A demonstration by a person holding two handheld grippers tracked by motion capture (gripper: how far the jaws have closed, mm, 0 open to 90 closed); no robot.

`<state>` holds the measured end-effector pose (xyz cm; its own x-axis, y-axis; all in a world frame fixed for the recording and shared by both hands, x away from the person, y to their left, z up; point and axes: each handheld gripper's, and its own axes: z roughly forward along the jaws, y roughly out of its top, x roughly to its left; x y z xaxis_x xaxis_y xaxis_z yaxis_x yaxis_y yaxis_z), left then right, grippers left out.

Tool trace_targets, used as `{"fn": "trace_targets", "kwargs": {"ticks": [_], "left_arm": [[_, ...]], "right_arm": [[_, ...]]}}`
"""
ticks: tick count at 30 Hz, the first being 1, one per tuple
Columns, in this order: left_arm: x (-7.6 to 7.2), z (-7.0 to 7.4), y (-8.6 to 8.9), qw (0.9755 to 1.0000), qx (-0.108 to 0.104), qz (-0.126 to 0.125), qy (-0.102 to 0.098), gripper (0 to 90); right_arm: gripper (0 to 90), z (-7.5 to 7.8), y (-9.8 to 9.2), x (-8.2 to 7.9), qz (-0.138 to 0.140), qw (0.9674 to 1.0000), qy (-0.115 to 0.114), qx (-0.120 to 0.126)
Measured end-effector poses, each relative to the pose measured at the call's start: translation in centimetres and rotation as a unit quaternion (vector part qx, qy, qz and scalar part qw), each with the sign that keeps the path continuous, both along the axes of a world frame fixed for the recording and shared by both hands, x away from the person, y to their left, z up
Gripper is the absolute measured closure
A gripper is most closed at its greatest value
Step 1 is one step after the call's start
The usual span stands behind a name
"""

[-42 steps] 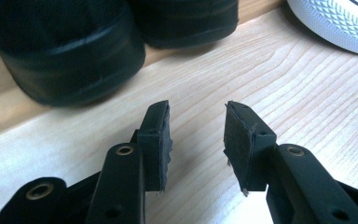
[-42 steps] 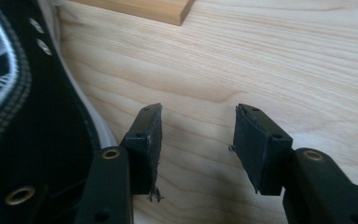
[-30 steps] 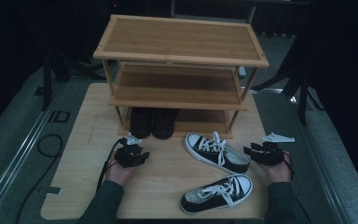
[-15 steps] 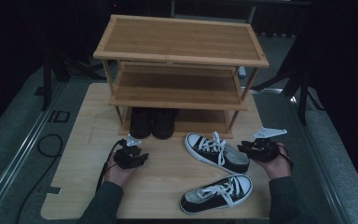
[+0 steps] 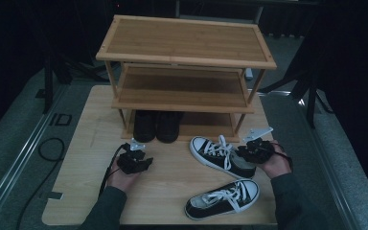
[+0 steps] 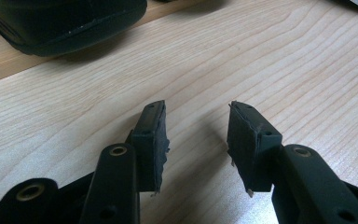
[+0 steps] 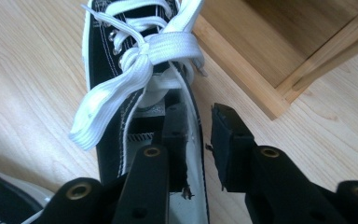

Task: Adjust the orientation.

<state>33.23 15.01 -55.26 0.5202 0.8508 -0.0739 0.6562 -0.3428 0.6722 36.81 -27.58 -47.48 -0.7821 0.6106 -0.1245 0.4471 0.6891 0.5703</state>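
Right tool (image 7: 193, 135) has been closing astride the sneaker (image 7: 121, 70) heel wall, right of centre; pads not yet pressing, so it could slip. Left tool (image 6: 198, 140) gapes empty.

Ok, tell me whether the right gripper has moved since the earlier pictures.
Yes. The right gripper has shifted left, away from the pale wooden board's right edge, onto the rear black-and-white laced sneaker, its jaws closing around the heel wall.

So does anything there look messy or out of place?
Only the two black-and-white lace-up sneakers: they lie skewed at different angles on the pale wooden table, while the black shoes sit paired in the bamboo rack.
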Motion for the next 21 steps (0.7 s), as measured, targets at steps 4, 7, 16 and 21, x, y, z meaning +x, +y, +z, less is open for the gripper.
{"fn": "trace_targets", "kwargs": {"ticks": [4,7,16,21], "left_arm": [[-0.1,0.0,-0.2,1.0,0.003,-0.004,-0.001,57.0],[-0.1,0.0,-0.2,1.0,0.003,-0.006,-0.002,57.0],[-0.2,0.0,-0.3,0.9999,0.006,-0.007,-0.006,57.0],[-0.2,-0.1,-0.3,0.9999,0.005,-0.008,-0.006,56.9]], "right_arm": [[79.5,-0.4,0.7,0.7,0.01,0.9997,0.013,-0.019],[79.6,-0.8,1.3,1.0,0.017,0.9989,0.022,-0.037],[82.9,-1.8,3.0,2.4,0.031,0.9967,0.04,-0.063],[87.7,-2.0,3.1,2.7,0.031,0.9966,0.047,-0.06]]}}
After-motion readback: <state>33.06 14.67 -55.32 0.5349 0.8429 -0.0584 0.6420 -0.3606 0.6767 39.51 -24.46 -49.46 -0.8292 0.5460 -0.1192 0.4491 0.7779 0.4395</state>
